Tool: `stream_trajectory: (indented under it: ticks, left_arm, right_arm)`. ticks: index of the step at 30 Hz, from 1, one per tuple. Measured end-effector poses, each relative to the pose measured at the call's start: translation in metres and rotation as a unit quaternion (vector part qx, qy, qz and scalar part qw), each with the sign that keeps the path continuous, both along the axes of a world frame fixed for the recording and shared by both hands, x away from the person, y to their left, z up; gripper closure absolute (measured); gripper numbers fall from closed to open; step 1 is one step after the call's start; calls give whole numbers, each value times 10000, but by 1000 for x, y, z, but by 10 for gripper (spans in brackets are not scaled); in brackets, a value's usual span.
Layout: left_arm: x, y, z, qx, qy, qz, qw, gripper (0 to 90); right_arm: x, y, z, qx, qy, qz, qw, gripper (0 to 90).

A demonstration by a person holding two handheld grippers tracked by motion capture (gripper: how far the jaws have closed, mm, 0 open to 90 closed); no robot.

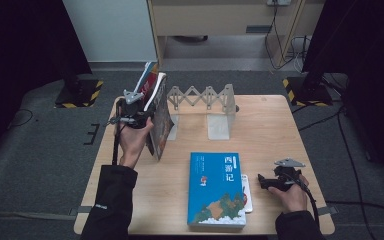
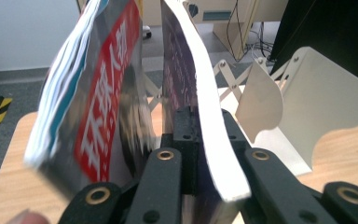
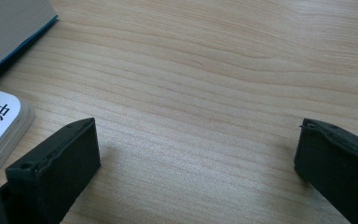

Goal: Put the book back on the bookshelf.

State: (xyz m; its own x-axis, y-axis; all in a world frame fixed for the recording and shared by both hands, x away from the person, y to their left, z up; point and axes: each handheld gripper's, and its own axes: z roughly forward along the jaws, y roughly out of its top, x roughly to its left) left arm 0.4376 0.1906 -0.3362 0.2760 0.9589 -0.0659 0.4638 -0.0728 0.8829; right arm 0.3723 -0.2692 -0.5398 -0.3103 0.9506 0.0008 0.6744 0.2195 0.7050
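The thick book with a dark glossy cover and white page edges stands nearly upright near the far left corner of the pale wooden table, tilted slightly. The left gripper clamps it: in the left gripper view the 2 black jaws sit tight on either side of the book's lower edge, the white page block curving up between them. In the high view the left gripper shows at the book, held by the person's left hand in a black sleeve.

Just beside it, on its far side from the stand, leans a second book with a silver cover and a red band of white characters, tilted away from the held one, their tops apart.

On the other side stands a white metal extendable bookend with a scissor lattice, its curved end plate close to the held book.

A blue paperback with white characters lies flat near the table's front edge, over a smaller white book that pokes out at its right.

The right gripper rests low by the table's right front, near the white book. Its 2 jaws stand wide apart over bare wood with nothing between them.
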Motion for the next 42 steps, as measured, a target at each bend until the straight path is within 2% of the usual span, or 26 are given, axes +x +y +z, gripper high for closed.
stream_trajectory:
  ticks: [5,11,13,19,27,31,33,42]
  left_arm:
    - [-7,3,-1,37,105,-62,9999,800]
    - [-6,3,1,1,215,-92,9997,759]
    - [-3,0,2,16,248,-101,9996,734]
    - [10,-9,2,114,307,103,9994,700]
    - [15,-13,4,236,425,235,9985,811]
    - [19,-9,5,148,326,344,9988,817]
    - [23,-4,5,12,198,455,9988,818]
    - [35,-14,8,72,-24,623,9980,818]
  right_arm:
    - [0,0,0,-3,-1,-1,10000,2]
    - [0,0,0,-4,-2,-2,10000,3]
    - [0,0,0,-3,-2,-3,10000,3]
    - [0,0,0,-1,0,0,10000,3]
    - [0,0,0,-3,-1,-3,10000,3]
    - [0,0,0,-3,-1,-3,10000,2]
    - [0,0,0,-3,-2,-3,10000,2]
    - [0,0,0,0,2,-2,10000,2]
